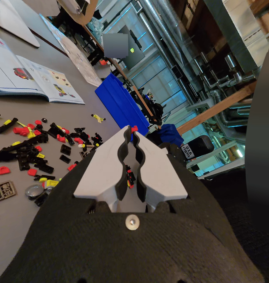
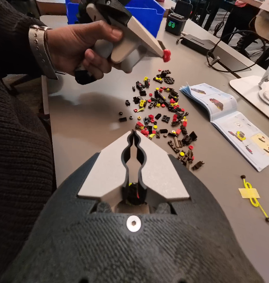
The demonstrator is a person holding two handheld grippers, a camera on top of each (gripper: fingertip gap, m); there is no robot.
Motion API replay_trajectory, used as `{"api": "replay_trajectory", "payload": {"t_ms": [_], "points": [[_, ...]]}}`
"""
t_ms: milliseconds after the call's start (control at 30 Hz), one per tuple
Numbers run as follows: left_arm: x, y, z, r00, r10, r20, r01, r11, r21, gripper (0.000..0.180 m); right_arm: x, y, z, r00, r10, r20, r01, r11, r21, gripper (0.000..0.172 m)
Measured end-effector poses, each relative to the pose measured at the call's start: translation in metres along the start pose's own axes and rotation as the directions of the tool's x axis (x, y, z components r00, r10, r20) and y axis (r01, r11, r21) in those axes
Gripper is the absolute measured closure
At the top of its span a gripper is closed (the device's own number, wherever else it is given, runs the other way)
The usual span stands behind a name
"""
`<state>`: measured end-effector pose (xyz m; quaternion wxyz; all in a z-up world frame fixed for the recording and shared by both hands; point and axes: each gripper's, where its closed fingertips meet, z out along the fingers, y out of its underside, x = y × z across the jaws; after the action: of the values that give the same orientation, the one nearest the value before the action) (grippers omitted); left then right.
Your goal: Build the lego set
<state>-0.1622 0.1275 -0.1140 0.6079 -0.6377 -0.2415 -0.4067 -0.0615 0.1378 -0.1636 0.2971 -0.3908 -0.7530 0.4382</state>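
Slippage is the risk: a small red brick (image 1: 134,128) is pinched only at the very tips of the left gripper (image 1: 132,131), held above the counter (image 2: 84,122). If dropped, it would be lost among the loose bricks (image 2: 161,110) scattered at 1 o'clock of the right gripper (image 2: 133,133), whose fingers are closed on nothing.

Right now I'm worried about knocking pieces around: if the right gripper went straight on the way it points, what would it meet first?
Probably bare grey table. The right gripper, shut on nothing, points down just left of the scattered bricks; the nearest red brick sits slightly right of its line. Depth is unclear.
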Motion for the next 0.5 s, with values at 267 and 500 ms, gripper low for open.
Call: {"api": "replay_trajectory", "payload": {"t_ms": [267,500], "points": [[0.002,-0.018,-0.011,0.998,-0.001,-0.055,0.004,0.999,0.043,0.180,-0.009,-0.005,0.008,0.994,0.079,0.070,-0.081,0.996,0.028,0.172],[0.010,-0.025,-0.030,0.995,0.101,-0.007,-0.101,0.993,0.061,0.180,-0.018,-0.011,-0.001,0.994,0.064,0.085,-0.069,0.996,0.061,0.172]]}}
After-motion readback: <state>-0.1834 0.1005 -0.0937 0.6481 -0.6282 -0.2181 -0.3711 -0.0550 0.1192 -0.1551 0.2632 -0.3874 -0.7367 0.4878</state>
